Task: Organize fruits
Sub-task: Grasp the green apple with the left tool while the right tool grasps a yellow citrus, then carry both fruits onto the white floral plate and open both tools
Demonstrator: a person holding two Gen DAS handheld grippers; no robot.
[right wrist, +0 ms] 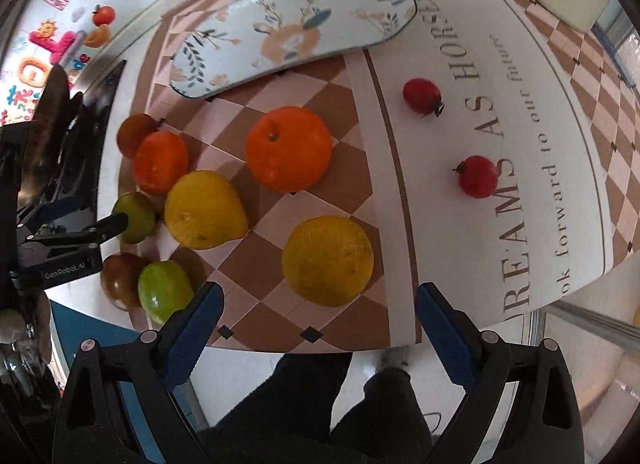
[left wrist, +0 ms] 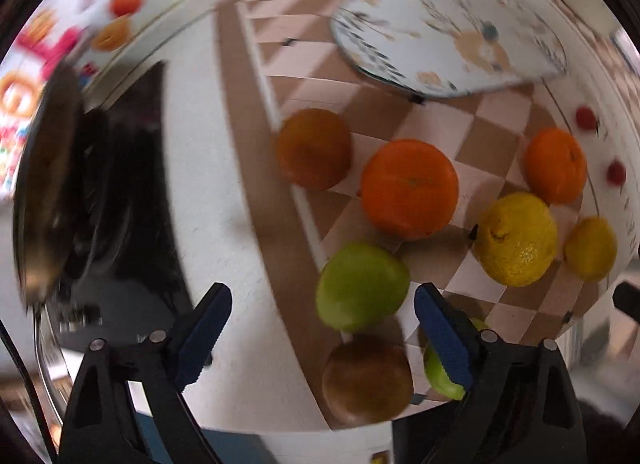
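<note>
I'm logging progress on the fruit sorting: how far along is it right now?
Nothing looks sorted yet: the floral tray holds no fruit. In hand: nothing, though the open left gripper is closing in on a green apple, and the right gripper is open above the table edge. Left: the oranges, yellow citrus, green and brown fruit, and two small red fruits all lie loose on the mat.

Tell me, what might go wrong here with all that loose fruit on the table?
Two things, probably. The green apple between the open fingers of the left hand-held gripper has a brown fruit close beside it, so closing could knock that one. And the yellow fruit ahead of the open right hand-held gripper lies near the table edge; a nudge could roll it off.
</note>
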